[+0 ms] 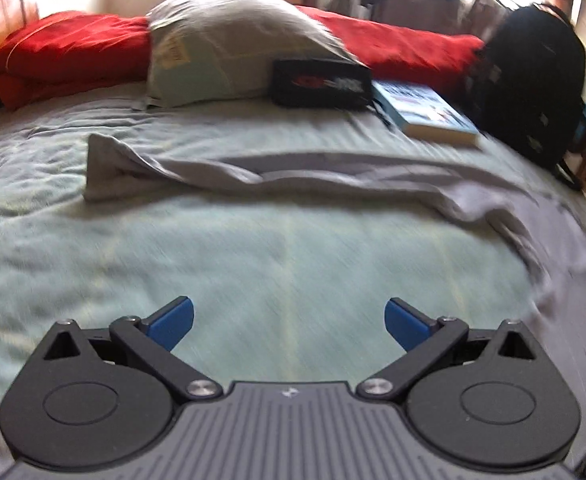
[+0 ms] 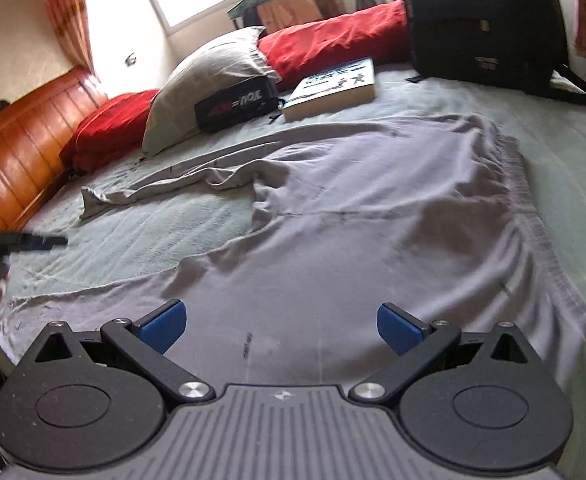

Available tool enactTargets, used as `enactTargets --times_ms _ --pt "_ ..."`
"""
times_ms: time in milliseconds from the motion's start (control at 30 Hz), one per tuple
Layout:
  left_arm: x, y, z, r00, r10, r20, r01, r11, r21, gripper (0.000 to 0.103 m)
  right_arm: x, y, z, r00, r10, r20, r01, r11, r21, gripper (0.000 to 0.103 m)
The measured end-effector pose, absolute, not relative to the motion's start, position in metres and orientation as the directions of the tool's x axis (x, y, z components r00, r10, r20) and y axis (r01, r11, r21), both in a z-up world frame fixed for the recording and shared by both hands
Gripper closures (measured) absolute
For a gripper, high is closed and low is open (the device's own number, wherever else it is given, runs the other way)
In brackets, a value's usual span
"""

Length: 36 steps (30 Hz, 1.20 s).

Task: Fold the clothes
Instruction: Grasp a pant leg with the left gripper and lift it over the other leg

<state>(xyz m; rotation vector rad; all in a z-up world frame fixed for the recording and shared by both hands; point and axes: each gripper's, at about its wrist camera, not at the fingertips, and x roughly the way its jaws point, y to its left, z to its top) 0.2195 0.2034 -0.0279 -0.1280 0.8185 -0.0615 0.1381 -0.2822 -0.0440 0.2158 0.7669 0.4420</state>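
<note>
Grey soft cotton trousers (image 2: pixel 373 208) lie spread and wrinkled on the pale green bed sheet (image 1: pixel 253 260), legs apart, one leg (image 1: pixel 165 168) trailing toward the grey pillow (image 1: pixel 229 40); no fold made yet, whole task left. Left tool (image 1: pixel 289 322) fingers wide apart, empty, over bare sheet. Right tool (image 2: pixel 282 326) fingers wide apart, empty, above the trousers

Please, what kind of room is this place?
Most likely a bedroom. A bed with a pale green sheet and a wooden headboard fills the view, with a grey pillow on it. Grey trousers lie spread out, unfolded.
</note>
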Motion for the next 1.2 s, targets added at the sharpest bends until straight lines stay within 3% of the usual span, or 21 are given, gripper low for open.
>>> enactTargets --times_ms 300,467,533,600,767,800,867,1200 --pt "0.312 0.277 -0.039 0.691 -0.137 -0.710 -0.132 0.941 -0.311 0.002 0.190 -0.219 -0.036 0.536 0.520 -0.665 -0.452 0.842 0.294 0.000" --pt "0.358 0.308 -0.047 0.679 -0.103 -0.727 -0.223 0.914 -0.338 0.005 0.206 -0.186 -0.036 0.498 0.563 -0.660 -0.522 0.802 0.290 0.000" --pt "0.372 0.320 -0.057 0.660 -0.078 -0.747 -0.268 0.904 -0.332 0.020 0.210 -0.181 -0.038 0.491 0.570 -0.659 -0.529 0.796 0.294 0.000" --pt "0.381 0.330 -0.066 0.646 -0.066 -0.761 -0.306 0.890 -0.337 0.047 0.214 -0.177 -0.041 0.483 0.575 -0.660 -0.532 0.792 0.300 0.000" --pt "0.386 0.352 -0.079 0.671 -0.089 -0.736 -0.355 0.834 -0.423 0.059 0.221 -0.179 -0.050 0.480 0.564 -0.671 -0.504 0.804 0.315 0.000" --pt "0.386 0.354 -0.080 0.672 -0.081 -0.736 -0.365 0.828 -0.425 0.075 0.222 -0.180 -0.051 0.482 0.562 -0.672 -0.494 0.808 0.321 0.000" --pt "0.385 0.355 -0.079 0.676 -0.079 -0.733 -0.368 0.825 -0.428 0.091 0.222 -0.183 -0.054 0.485 0.556 -0.675 -0.474 0.816 0.331 0.000" --pt "0.322 0.332 -0.033 0.719 -0.110 -0.687 -0.219 0.901 -0.374 0.097 0.205 -0.187 -0.050 0.495 0.551 -0.673 -0.464 0.821 0.331 0.000"
